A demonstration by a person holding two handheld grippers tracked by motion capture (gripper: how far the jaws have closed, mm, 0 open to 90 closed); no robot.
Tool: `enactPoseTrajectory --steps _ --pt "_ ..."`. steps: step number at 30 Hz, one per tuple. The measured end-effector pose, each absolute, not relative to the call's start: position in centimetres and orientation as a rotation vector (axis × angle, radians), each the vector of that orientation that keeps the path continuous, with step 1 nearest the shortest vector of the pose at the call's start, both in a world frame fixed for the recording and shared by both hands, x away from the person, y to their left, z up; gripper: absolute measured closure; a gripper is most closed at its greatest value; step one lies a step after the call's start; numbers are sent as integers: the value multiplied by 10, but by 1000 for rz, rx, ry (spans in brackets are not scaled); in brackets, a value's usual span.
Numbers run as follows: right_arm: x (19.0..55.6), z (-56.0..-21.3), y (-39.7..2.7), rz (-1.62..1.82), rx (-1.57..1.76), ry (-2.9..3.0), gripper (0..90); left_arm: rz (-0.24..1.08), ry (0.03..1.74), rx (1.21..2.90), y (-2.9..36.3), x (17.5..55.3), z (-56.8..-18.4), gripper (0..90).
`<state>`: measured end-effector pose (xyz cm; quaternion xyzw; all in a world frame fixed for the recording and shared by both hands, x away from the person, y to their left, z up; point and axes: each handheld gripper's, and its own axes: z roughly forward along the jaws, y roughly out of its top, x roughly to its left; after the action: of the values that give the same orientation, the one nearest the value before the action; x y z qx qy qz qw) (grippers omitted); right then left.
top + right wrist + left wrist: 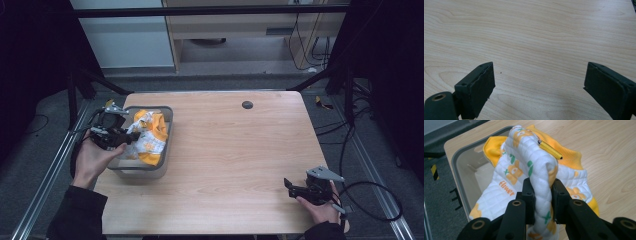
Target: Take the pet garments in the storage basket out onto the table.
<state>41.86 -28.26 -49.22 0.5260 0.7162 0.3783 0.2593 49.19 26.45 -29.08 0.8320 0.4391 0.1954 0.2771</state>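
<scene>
Quilted baby garment (529,167) is clamped by left gripper (543,195), dangling over grey bin (167,127) at frame left; right gripper (539,85), gaping and unladen, is parked lower right.

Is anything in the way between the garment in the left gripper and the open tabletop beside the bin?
Only the grey bin's wall. The left gripper pinches a fold of the white and orange garment, which partly sits inside the bin. Past the rim, the wooden table is bare up to the right gripper.
</scene>
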Motion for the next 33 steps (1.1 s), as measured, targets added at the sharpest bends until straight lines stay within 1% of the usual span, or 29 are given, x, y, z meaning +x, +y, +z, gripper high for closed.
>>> enactPoseTrajectory --steps 17,33 --pt "418 -492 -283 1025 1418 1939 97 498 1012 2299 228 476 -275 759" --pt "418 -492 -283 1027 1412 1936 97 454 880 2380 187 471 -279 759"
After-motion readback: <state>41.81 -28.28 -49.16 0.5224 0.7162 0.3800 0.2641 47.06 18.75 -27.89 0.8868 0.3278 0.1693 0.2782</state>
